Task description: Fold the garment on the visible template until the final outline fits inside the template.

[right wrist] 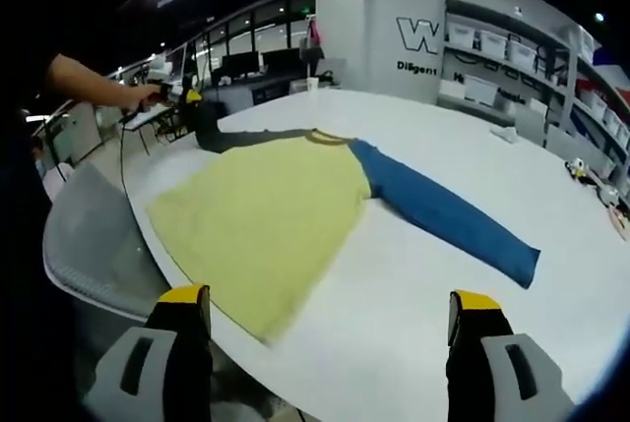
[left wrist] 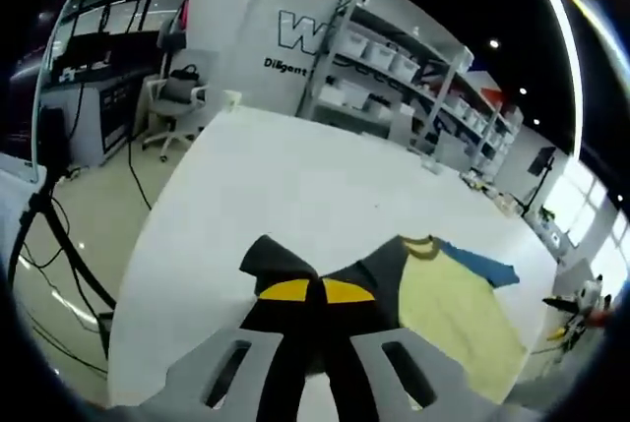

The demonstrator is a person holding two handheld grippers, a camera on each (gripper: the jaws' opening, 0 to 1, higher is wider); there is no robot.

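Dark grey fabric, one long sleeve (left wrist: 295,289) of the garment, runs up between the two jaws of the left gripper (left wrist: 313,294) in the left gripper view; the yellow-tipped jaws sit pressed together on it, so this gripper is clamped on the sleeve. The sleeve leads to the right into one long-sleeved shirt (left wrist: 453,309) with a pale yellow body, a mustard collar and a second sleeve in blue, lying flat on the large white round-edged table (left wrist: 295,186). Behind the table stand one white office chair (left wrist: 172,107) and one run of white shelving (left wrist: 413,73) stocked with white bins, against a white wall with dark lettering.

From the right gripper view, the same shirt (right wrist: 266,225) is spread flat on the white table (right wrist: 443,314): one yellow body panel nearest the camera, one blue sleeve (right wrist: 443,211) stretched out to the right, and one dark grey sleeve (right wrist: 241,137) reaching away to the upper left. There the left gripper (right wrist: 187,99), held by a person's hand (right wrist: 148,95), grips the sleeve's end. The right gripper (right wrist: 325,319) has its two yellow-tipped jaws spread wide apart with nothing between them, poised above the table edge just short of the shirt's hem. One grey chair back (right wrist: 94,245) sits beside the table at the left.
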